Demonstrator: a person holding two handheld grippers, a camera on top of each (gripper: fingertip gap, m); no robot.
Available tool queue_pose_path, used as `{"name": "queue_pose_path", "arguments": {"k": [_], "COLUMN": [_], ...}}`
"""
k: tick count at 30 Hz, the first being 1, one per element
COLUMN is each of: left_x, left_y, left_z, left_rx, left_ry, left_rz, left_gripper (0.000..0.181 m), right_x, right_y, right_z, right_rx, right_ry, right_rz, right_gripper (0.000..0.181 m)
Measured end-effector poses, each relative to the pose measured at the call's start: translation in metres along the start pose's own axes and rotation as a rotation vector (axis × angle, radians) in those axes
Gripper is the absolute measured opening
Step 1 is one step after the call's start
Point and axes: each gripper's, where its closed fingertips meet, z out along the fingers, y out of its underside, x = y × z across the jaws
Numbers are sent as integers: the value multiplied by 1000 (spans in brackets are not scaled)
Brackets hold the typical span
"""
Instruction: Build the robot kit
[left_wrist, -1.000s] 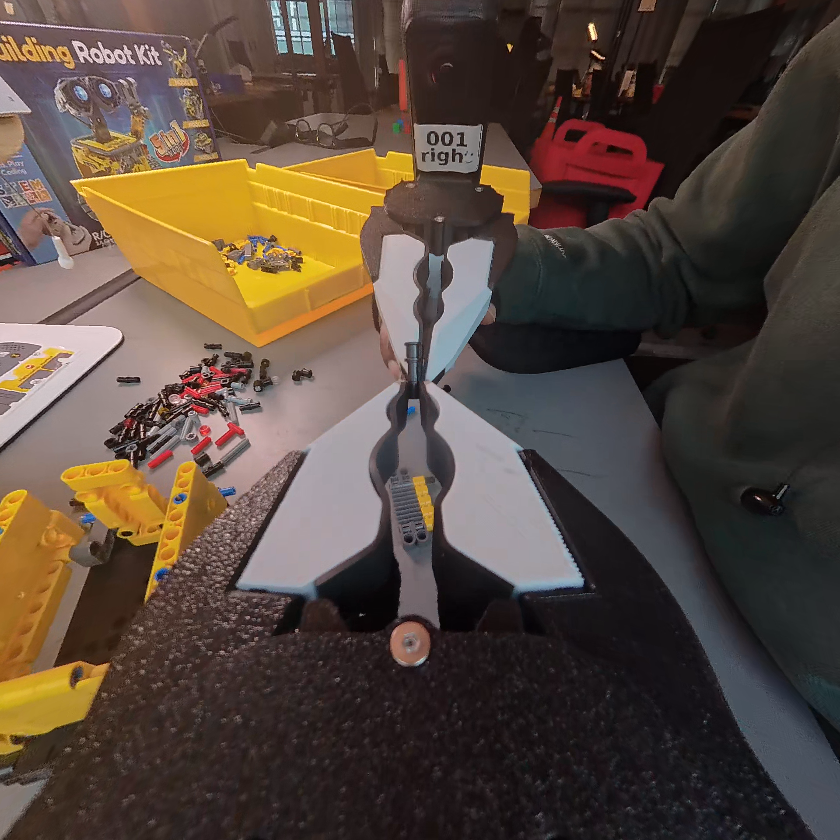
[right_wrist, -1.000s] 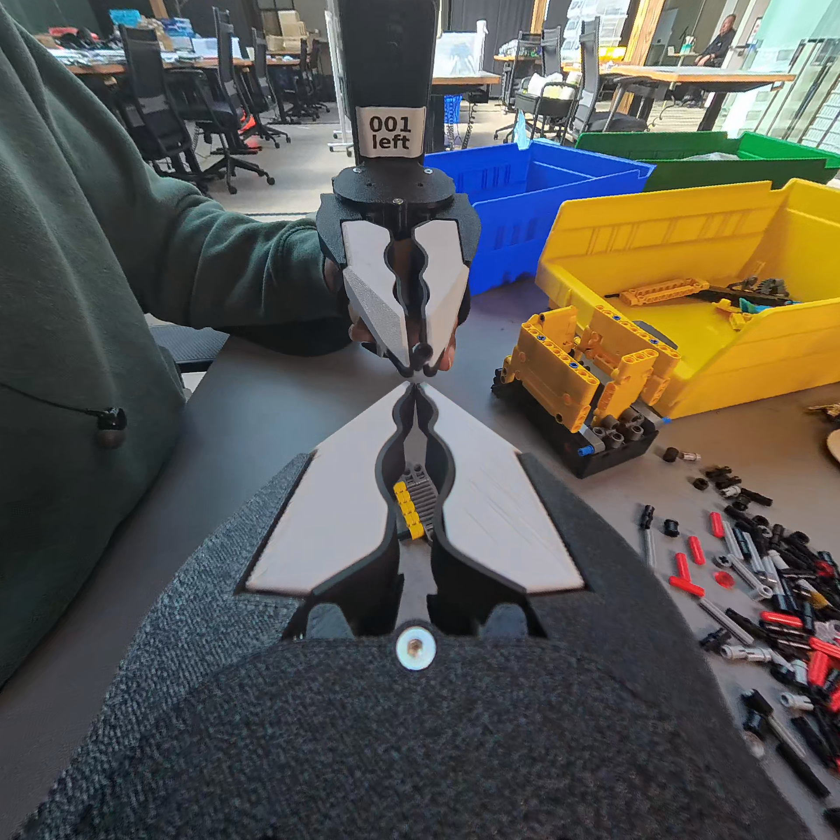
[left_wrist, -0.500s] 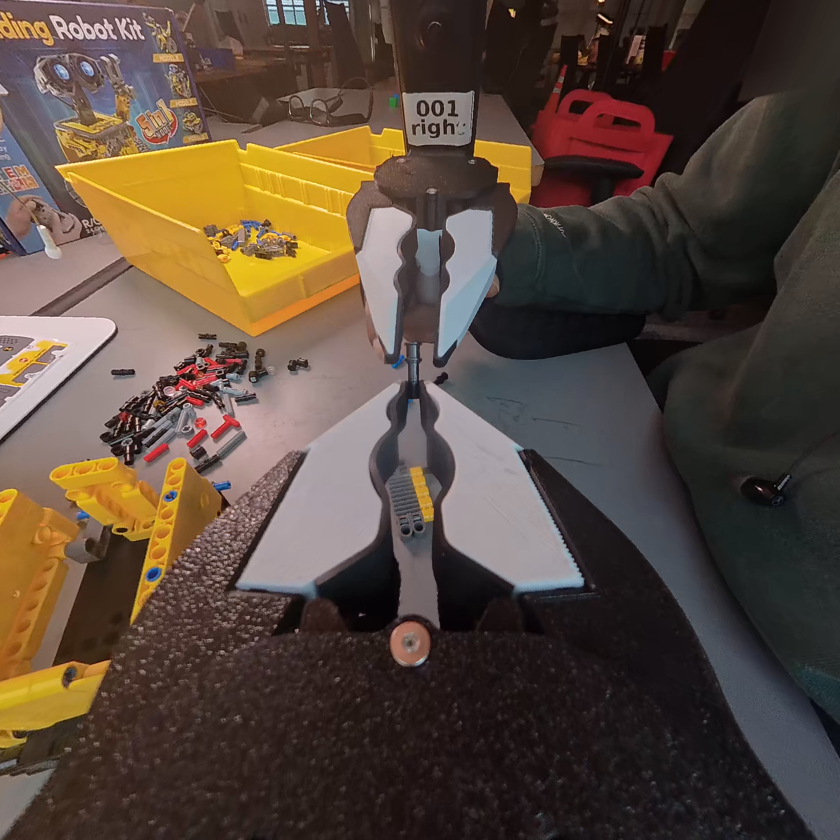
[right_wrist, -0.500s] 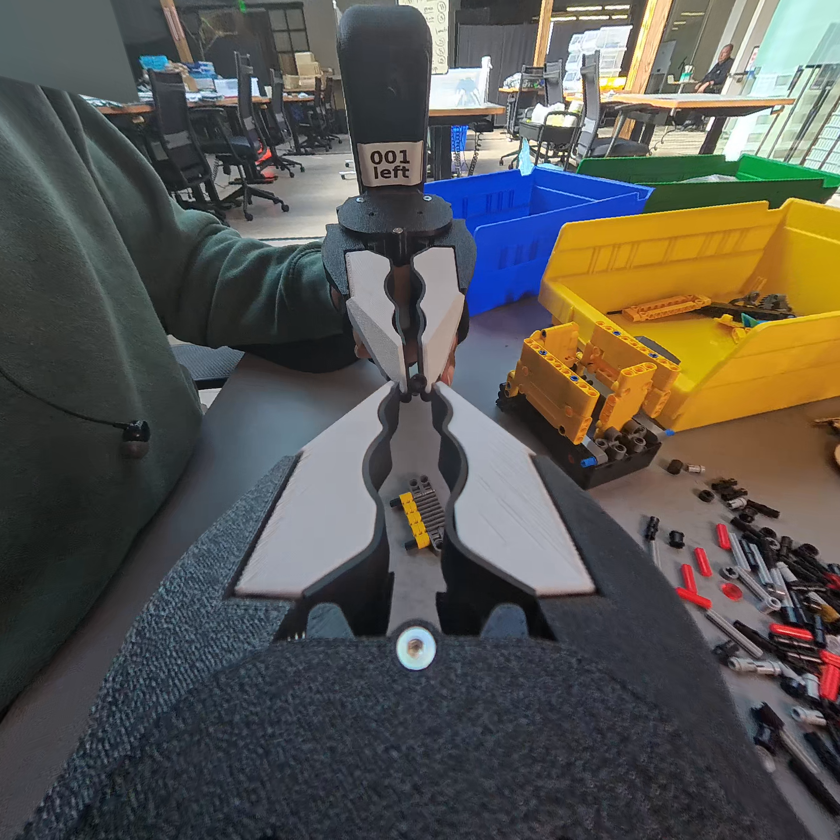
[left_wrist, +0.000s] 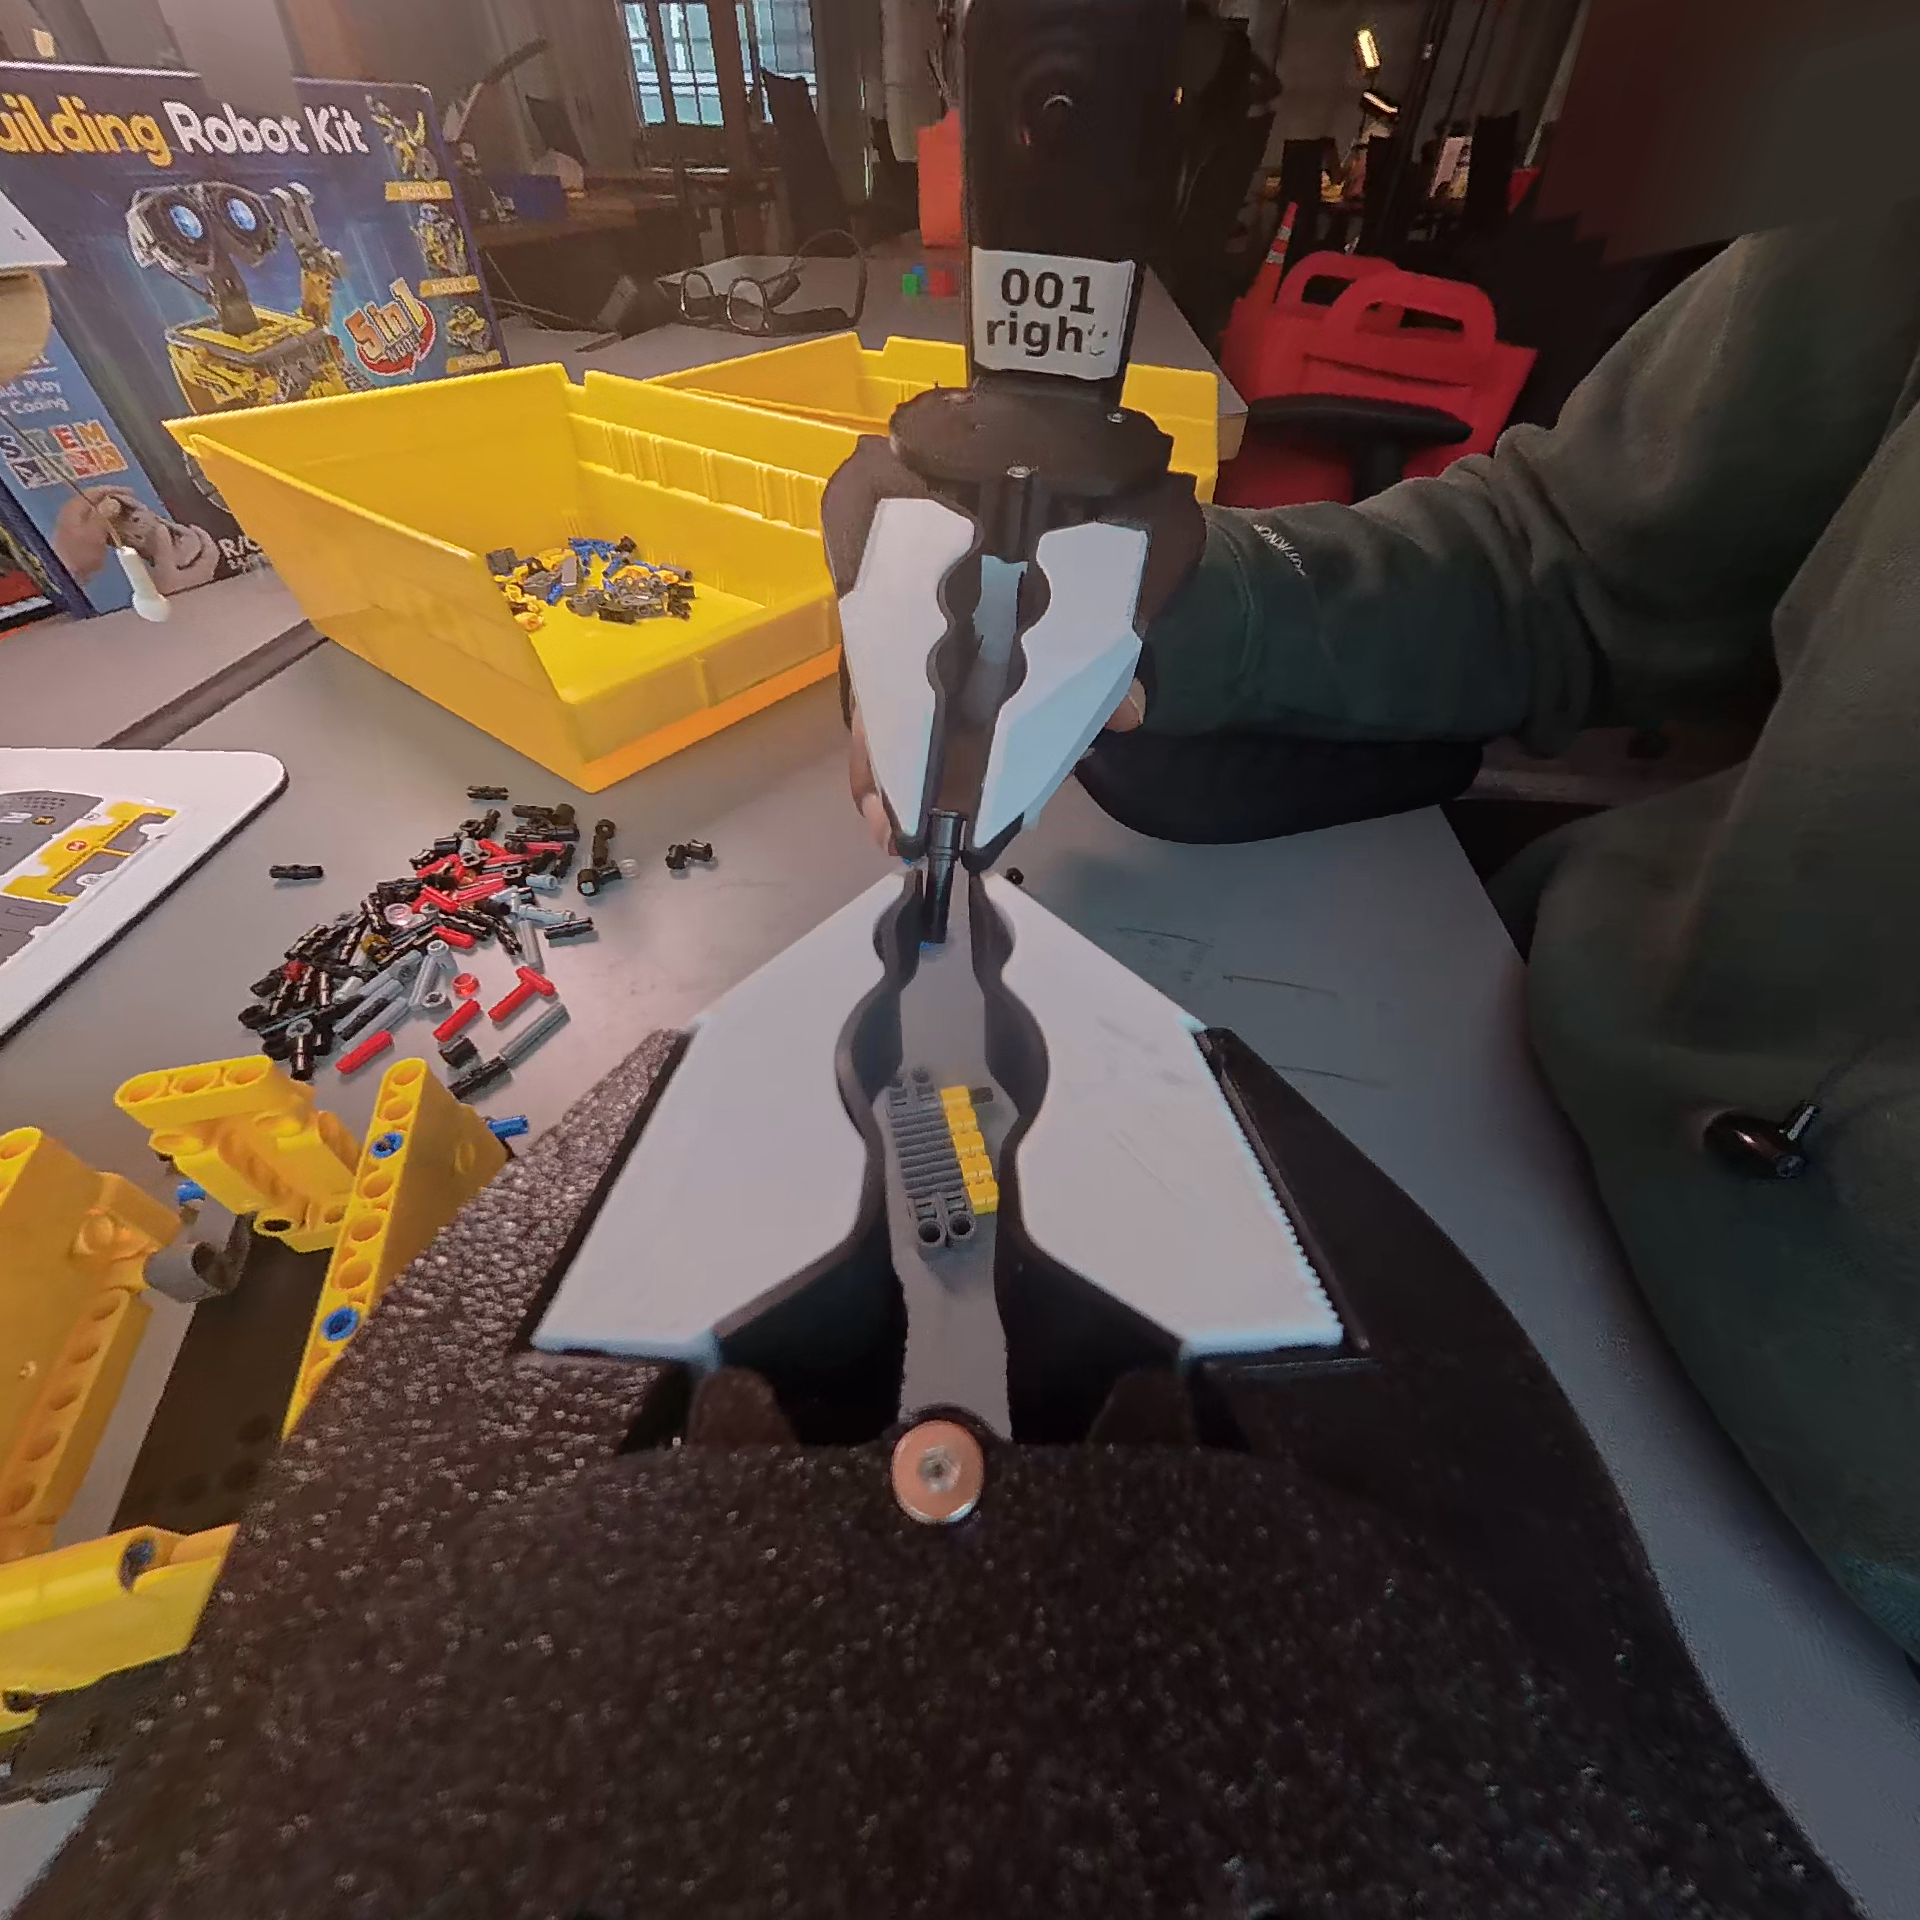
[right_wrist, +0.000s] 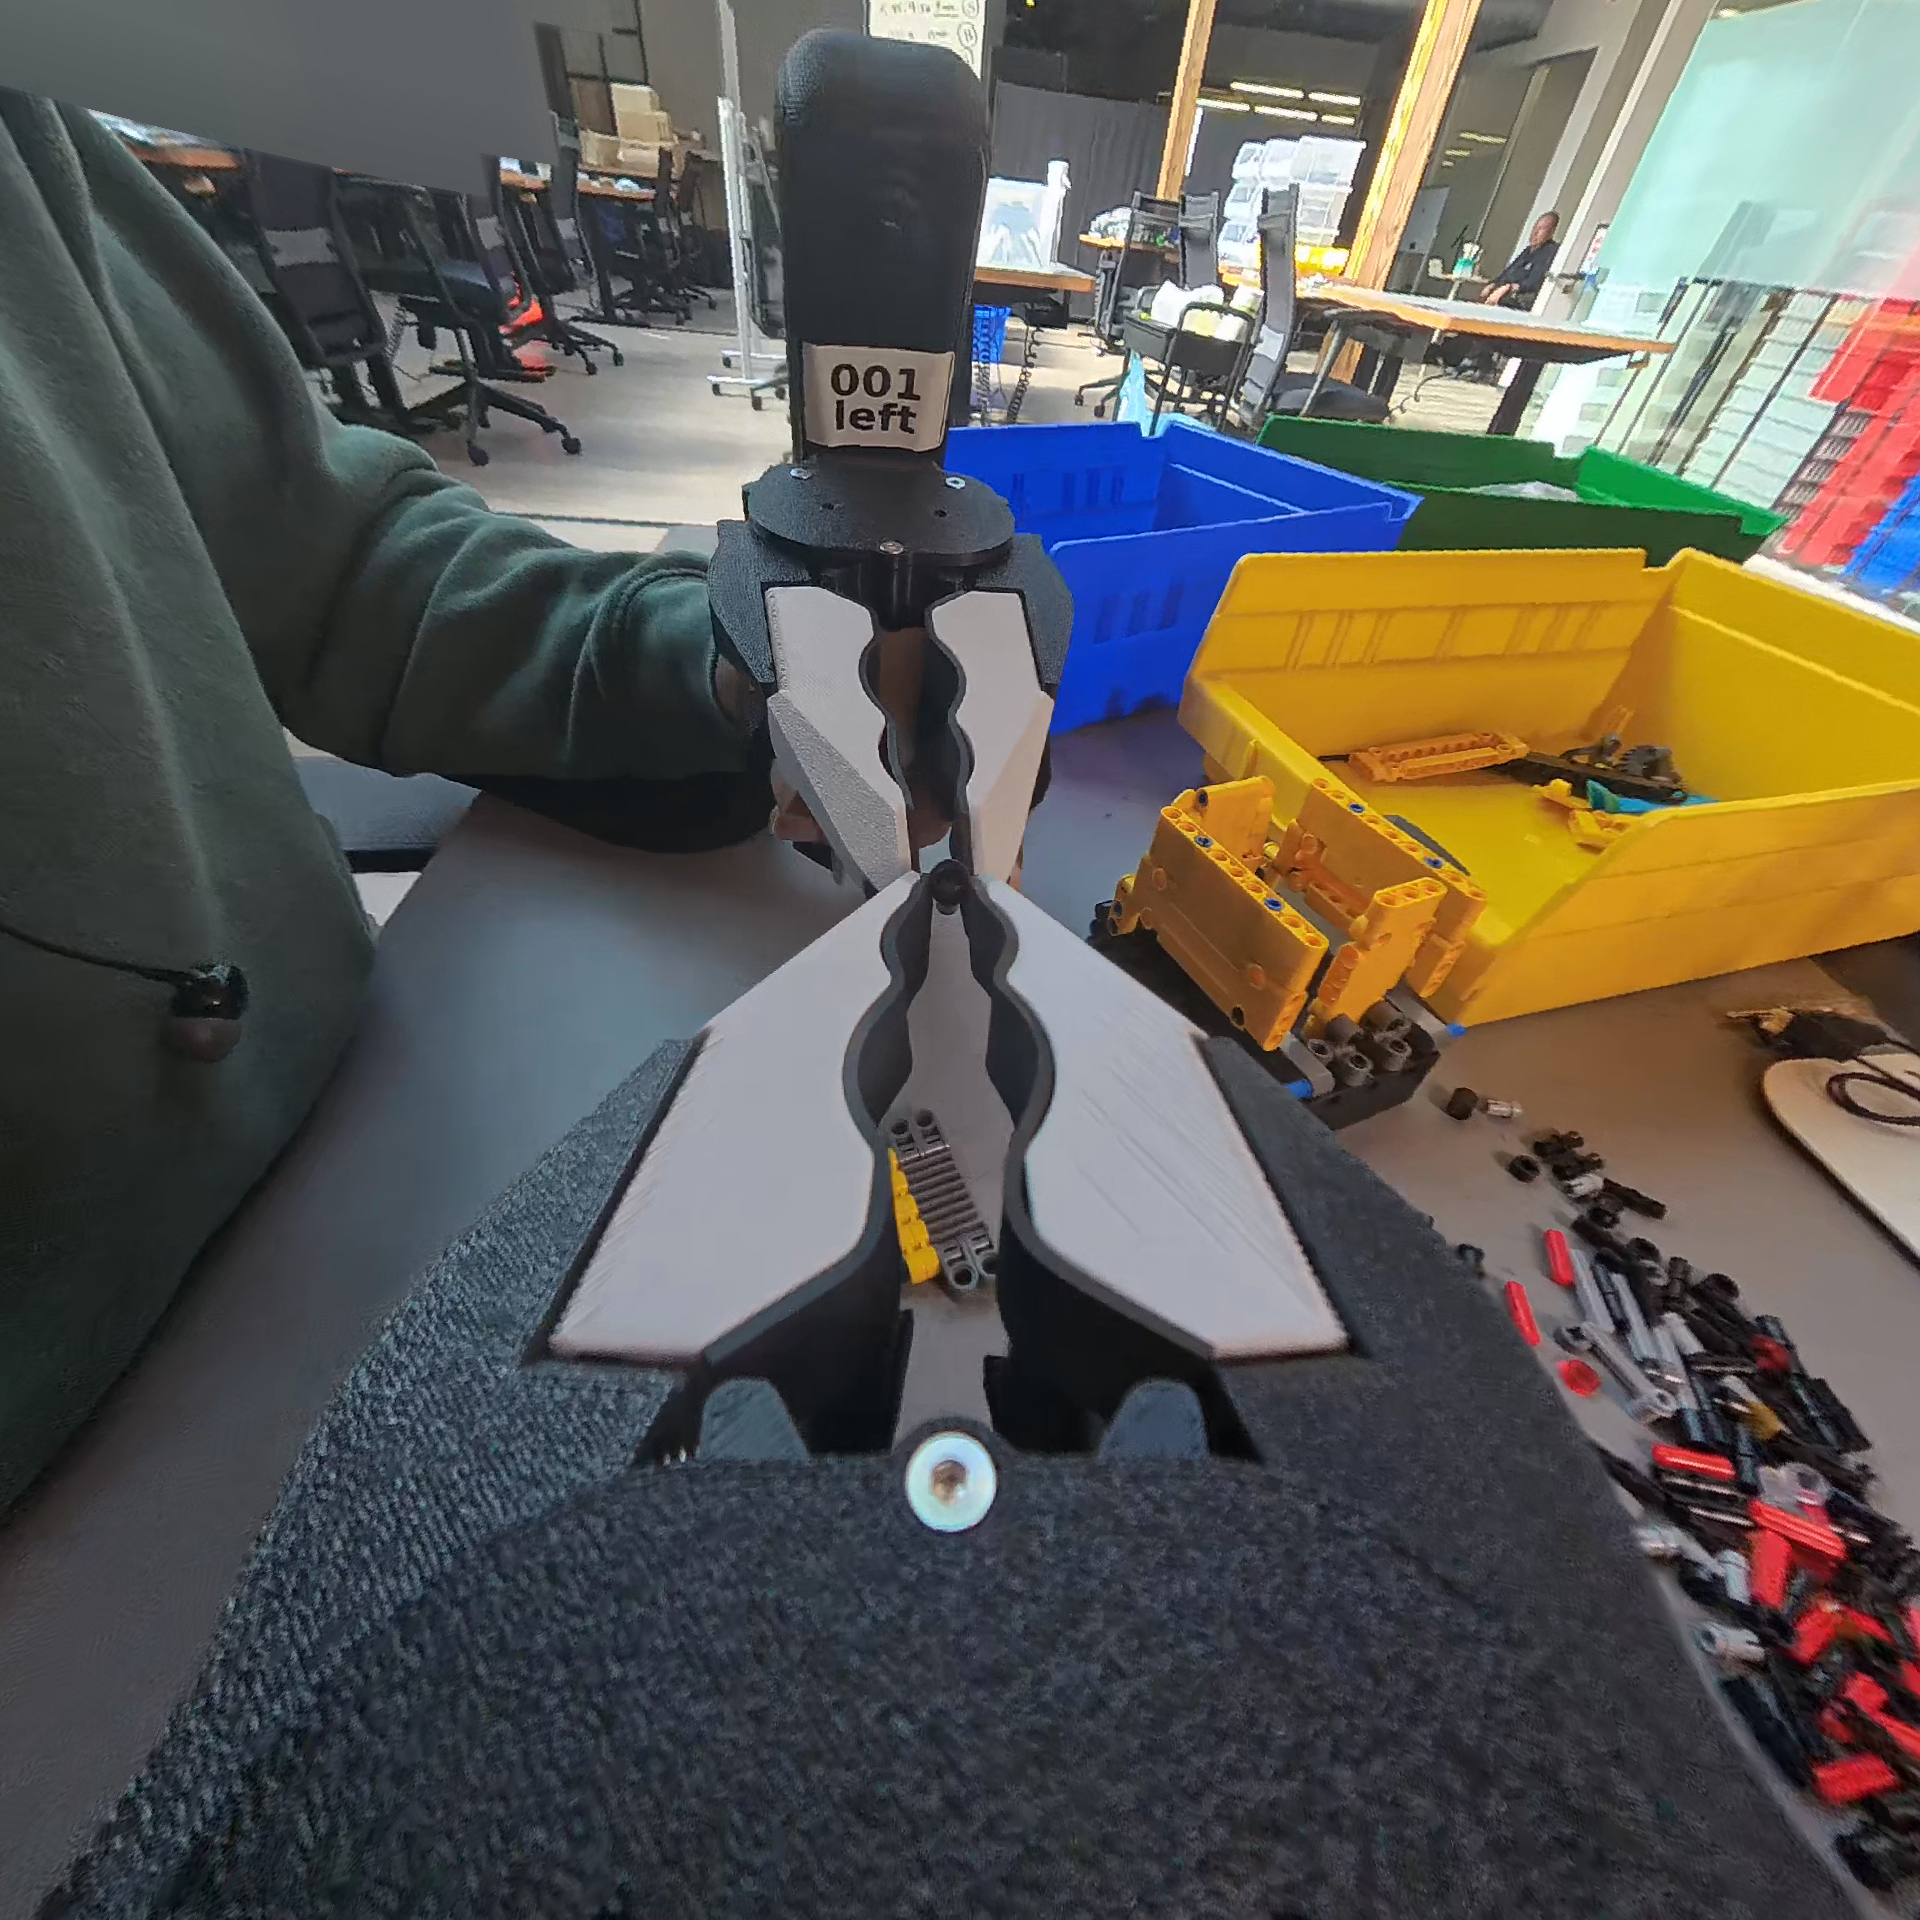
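Note:
My left gripper (left_wrist: 938, 902) and my right gripper (right_wrist: 943, 896) meet tip to tip above the grey table (left_wrist: 1247, 966). A small black pin (left_wrist: 941, 857) spans the two sets of tips. The left jaws are closed on its near end. The right gripper (left_wrist: 940, 836), seen farther off in the left wrist view, pinches the other end. In the right wrist view the pin (right_wrist: 945, 889) shows as a dark round end between my fingertips, with the left gripper (right_wrist: 940, 860) just beyond. A grey ribbed piece with a yellow beam (left_wrist: 940, 1153) lies on the table below the fingers.
A pile of small black, red and grey pins (left_wrist: 416, 956) lies to the left. A yellow built assembly (right_wrist: 1299, 935) and a yellow bin (right_wrist: 1558, 790) stand near it. A blue bin (right_wrist: 1164, 561), a kit box (left_wrist: 239, 260) and a white sheet (left_wrist: 104, 852) ring the table. A green sleeve (left_wrist: 1507, 623) is close. Only a small space, under 4 cm, lies between the two pairs of fingers.
Half a second ago the right gripper's jaws stood open around the pin held by the left gripper. They have closed on it now. Both grippers tilted slightly.

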Motion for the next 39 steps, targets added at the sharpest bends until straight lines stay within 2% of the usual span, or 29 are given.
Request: {"name": "queue_pose_path", "arguments": {"k": [3, 8, 24, 31, 33, 35, 37, 39], "left_x": [4, 18, 18, 14, 5, -4, -10, -14], "left_y": [-7, -11, -9, -8, -6, -2, 2, 7], "left_z": [-2, 0, 2, 2, -1, -3, -4, -2], "left_rx": [33, 55, 50, 36, 15, -13, -40, -70], "left_ry": [10, 36, 28, 18, -29, -68, -98, -121], "left_rz": [43, 136, 143, 125, 118, 114, 109, 109], "left_gripper": [5, 3, 3, 3, 3, 3, 3, 3], "right_x": [-7, -19, -19, -14, 7, 27, 38, 28], "right_y": [-11, -18, -11, -11, -10, -4, 24, 51], "right_z": [0, 0, -5, -10, -25, -50, -75, -90], "right_rx": [6, 12, -21, -25, -70, -132, -297, -432], "right_ry": [23, -11, -14, -11, 69, 141, 191, 176], "right_rz": [-87, -117, -157, -117, -110, -63, -7, 51], "right_gripper": [6, 6, 6, 7, 17, 17, 16, 16]}}
